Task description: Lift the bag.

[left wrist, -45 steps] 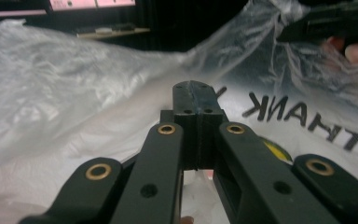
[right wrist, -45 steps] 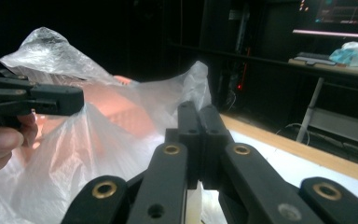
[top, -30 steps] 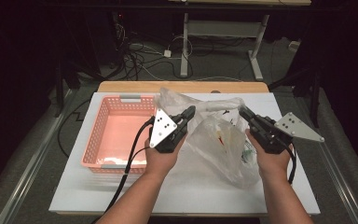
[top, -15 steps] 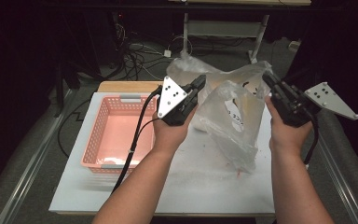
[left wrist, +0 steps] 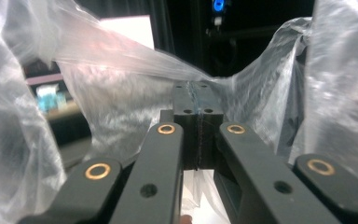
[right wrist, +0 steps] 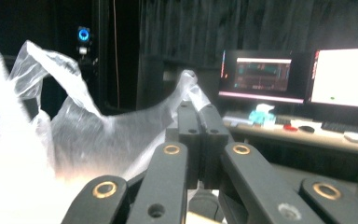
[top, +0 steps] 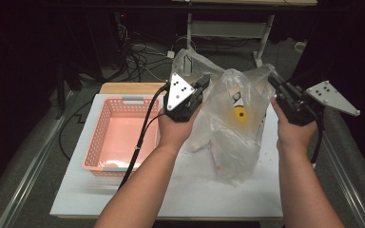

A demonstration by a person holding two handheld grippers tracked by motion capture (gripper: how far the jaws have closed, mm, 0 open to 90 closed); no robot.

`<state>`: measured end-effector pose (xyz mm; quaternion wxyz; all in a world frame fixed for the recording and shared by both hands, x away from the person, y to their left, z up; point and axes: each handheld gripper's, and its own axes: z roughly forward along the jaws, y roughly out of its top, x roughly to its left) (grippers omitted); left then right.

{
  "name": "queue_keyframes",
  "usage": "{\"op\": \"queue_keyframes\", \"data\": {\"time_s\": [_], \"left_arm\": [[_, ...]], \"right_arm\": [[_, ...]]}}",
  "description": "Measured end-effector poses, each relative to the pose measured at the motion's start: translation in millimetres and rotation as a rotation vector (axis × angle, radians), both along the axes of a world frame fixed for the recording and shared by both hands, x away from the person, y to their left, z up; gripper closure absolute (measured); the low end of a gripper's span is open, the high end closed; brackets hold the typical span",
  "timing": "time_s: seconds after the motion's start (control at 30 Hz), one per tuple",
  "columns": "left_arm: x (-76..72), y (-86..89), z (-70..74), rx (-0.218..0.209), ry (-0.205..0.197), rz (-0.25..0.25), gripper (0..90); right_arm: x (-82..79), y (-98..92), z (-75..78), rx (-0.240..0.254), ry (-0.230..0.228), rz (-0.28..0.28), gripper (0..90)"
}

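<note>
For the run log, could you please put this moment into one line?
left gripper: shut on bag rim | right gripper: shut on bag rim | plastic bag: held up over table, mouth spread | basket: left of bag

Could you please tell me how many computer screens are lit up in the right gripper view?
2. One dark screen with coloured lines stands on the desk right of centre; a bright white screen stands beside it at the right edge. Others may be hidden behind the plastic bag.
</note>
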<state>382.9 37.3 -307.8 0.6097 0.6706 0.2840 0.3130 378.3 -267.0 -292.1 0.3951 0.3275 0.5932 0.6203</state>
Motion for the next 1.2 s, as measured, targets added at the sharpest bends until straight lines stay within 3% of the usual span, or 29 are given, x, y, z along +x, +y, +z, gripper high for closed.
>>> {"op": "queue_keyframes", "data": {"time_s": [0.07,0.2,0.33,0.47,0.6,0.7,0.9,1.0,1.07,1.2], "left_arm": [[-2.7,1.2,-10.1,0.03,0.02,-0.006,81.5],[-10.3,11.4,-24.3,0.009,0.08,-0.014,68.2],[-27.2,20.5,-35.1,0.037,0.094,-0.034,57.6],[-46.3,29.5,-42.7,0.041,0.084,-0.047,52.7],[-63.5,35.8,-54.6,0.035,0.102,-0.069,48.8],[-72.2,39.8,-67.5,0.011,0.17,-0.084,42.5],[-88.9,36.1,-102.9,0.081,0.305,-0.147,28.4],[-93.8,33.2,-118.1,0.107,0.342,-0.167,24.7],[-95.6,32.2,-126.9,0.096,0.365,-0.176,22.4],[-97.5,28.4,-139.6,0.143,0.387,-0.154,14.7]], "right_arm": [[0.9,0.4,-10.3,-0.013,0.027,0.003,89.9],[2.0,-0.8,-24.9,-0.041,0.063,0.0,89.9],[2.5,-3.4,-34.2,-0.061,0.087,-0.006,89.9],[3.4,-5.6,-40.4,-0.068,0.107,-0.015,89.9],[2.1,-6.2,-42.8,-0.079,0.109,-0.017,89.8],[0.1,-7.0,-42.1,-0.081,0.108,-0.011,89.6],[-5.6,-8.9,-38.7,-0.091,0.099,0.006,87.2],[-9.7,-10.4,-36.0,-0.09,0.092,0.011,85.9],[-13.0,-11.6,-33.9,-0.09,0.088,0.017,85.0],[-21.6,-13.8,-28.8,-0.088,0.072,0.033,83.2]]}}
